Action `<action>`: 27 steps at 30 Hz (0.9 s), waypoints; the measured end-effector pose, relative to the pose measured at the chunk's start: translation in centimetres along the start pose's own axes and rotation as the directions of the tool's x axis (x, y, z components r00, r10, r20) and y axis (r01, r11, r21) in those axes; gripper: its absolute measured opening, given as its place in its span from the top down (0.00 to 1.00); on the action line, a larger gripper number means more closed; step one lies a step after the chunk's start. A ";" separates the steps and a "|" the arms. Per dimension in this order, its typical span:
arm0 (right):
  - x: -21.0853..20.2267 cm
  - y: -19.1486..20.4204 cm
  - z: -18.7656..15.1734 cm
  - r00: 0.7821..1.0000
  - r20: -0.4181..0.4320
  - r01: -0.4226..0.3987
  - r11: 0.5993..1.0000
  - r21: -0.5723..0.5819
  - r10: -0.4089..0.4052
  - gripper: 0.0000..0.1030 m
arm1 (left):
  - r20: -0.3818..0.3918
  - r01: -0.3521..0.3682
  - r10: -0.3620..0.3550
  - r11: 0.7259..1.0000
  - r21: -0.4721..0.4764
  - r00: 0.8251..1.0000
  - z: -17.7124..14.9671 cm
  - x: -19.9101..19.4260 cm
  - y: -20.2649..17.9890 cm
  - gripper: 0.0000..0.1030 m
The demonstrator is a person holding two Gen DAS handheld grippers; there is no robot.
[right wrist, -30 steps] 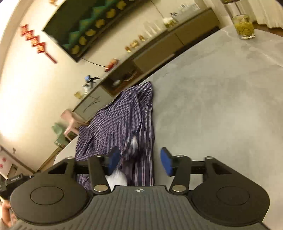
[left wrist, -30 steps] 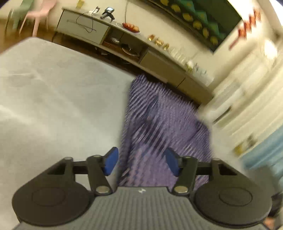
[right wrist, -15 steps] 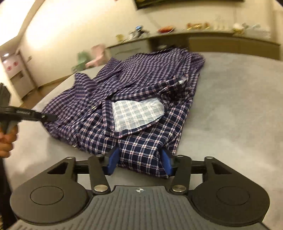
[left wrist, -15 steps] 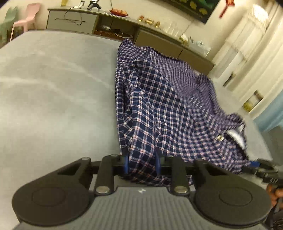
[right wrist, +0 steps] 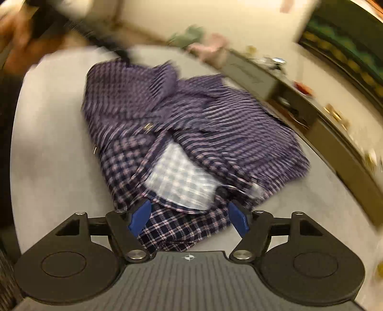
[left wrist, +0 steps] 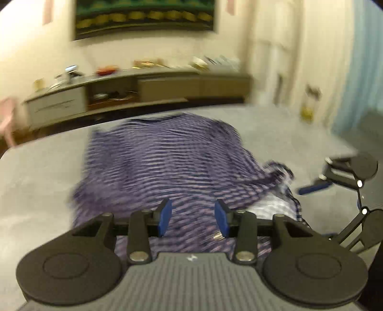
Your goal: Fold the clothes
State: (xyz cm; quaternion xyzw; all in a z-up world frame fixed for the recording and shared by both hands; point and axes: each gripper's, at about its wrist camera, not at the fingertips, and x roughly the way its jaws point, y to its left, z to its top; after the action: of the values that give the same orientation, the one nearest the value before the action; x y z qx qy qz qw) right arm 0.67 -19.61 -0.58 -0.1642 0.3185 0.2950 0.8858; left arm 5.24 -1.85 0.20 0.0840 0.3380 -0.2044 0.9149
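A navy and pink plaid shirt (left wrist: 162, 162) lies folded in a heap on the grey table (left wrist: 36, 191). It also shows in the right wrist view (right wrist: 203, 129), with its pale lining turned up near the collar. My left gripper (left wrist: 192, 216) is open just above the shirt's near edge, holding nothing. My right gripper (right wrist: 189, 216) is open wide over the shirt's near corner, with fabric lying between the jaws. The right gripper also appears at the right of the left wrist view (left wrist: 335, 181). Both views are motion-blurred.
A long low sideboard (left wrist: 134, 93) with small items on top stands against the far wall beyond the table. A dark picture (left wrist: 143, 16) hangs above it. A person's hand (right wrist: 21, 31) shows at the far left of the right wrist view.
My left gripper was shut on the shirt's edge half a second ago and has opened and let go. My right gripper has opened wider. Both cameras have swung round.
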 end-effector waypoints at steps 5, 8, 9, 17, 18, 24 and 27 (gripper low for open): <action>1.1 0.5 1.6 1.000 -0.026 -0.014 0.987 -0.157 0.010 0.45 | -0.108 -0.077 0.088 0.992 0.098 0.990 0.4 7.7 -3.0 0.74; 1.8 0.8 2.5 0.999 -0.043 -0.024 0.968 -0.250 0.013 0.75 | -0.094 -0.062 0.059 0.998 -0.030 0.994 -0.3 7.7 -0.7 1.00; 2.1 0.9 2.9 0.999 -0.048 -0.027 0.960 -0.280 0.014 0.83 | -0.066 -0.056 0.052 0.996 -0.065 0.996 -0.6 6.9 0.2 1.00; 5.9 -3.5 8.3 0.999 0.040 0.036 0.987 -0.158 -0.030 0.87 | 0.124 0.041 -0.013 0.974 -0.221 0.992 -1.0 0.6 1.6 1.00; 7.0 -4.3 8.7 0.998 0.049 0.047 0.994 -0.096 -0.043 0.87 | 0.110 0.058 -0.037 0.979 -0.193 0.993 -0.9 1.1 1.1 1.00; 7.7 -8.5 6.9 0.994 0.084 0.048 0.951 0.304 -0.077 0.84 | -0.024 0.050 -0.055 0.983 -0.177 0.998 -0.9 6.0 0.5 0.86; 3.6 -7.7 4.5 0.990 0.127 0.018 0.937 0.349 -0.066 0.84 | -0.058 0.044 -0.056 0.980 -0.194 0.997 -1.6 7.4 0.5 0.68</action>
State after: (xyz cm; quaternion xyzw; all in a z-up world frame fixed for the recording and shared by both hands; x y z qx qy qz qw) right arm 9.90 -21.88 1.18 0.0081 0.3006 0.2257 0.9266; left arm 9.61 -3.27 -5.76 -0.0069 0.3871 -0.1908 0.9021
